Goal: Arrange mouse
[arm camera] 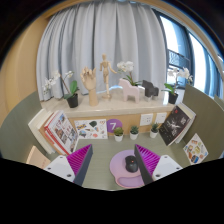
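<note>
A dark mouse [131, 164] lies on a lilac mouse pad [126, 170] on the grey-green desk [100, 146]. My gripper [113, 161] is open, its two purple-padded fingers [80, 158] spread wide apart. The mouse lies between the fingers, close to the inner face of the right finger [146, 160], with a wide gap to the left finger. I cannot tell whether the right finger touches it. The near edge of the mouse pad is hidden below the fingers.
Small potted plants [118, 132] and cards [92, 127] stand beyond the fingers. Books [59, 130] lean at the left, a dark book [176, 123] and magazine [195, 148] at the right. A shelf [110, 102] behind holds orchids [70, 88], wooden figures [102, 73] and a white horse [133, 91].
</note>
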The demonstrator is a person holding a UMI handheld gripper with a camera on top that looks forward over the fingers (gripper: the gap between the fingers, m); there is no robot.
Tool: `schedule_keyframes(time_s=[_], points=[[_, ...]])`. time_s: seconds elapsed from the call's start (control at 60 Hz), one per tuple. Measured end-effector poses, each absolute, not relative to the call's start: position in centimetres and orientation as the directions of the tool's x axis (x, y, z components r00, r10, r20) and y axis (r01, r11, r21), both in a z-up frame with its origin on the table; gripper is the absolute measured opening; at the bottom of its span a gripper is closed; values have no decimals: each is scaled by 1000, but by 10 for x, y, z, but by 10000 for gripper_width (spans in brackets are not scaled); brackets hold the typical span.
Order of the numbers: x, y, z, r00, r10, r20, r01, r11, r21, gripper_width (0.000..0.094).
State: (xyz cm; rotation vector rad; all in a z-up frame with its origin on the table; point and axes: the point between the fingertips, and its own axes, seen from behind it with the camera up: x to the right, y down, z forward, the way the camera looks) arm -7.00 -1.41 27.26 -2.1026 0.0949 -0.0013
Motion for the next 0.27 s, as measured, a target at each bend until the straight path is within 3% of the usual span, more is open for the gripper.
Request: schedule_keyframes(time_s=[0.267], points=[[-81,-22,275,998,-48,-37,-56,-507,-860,841]])
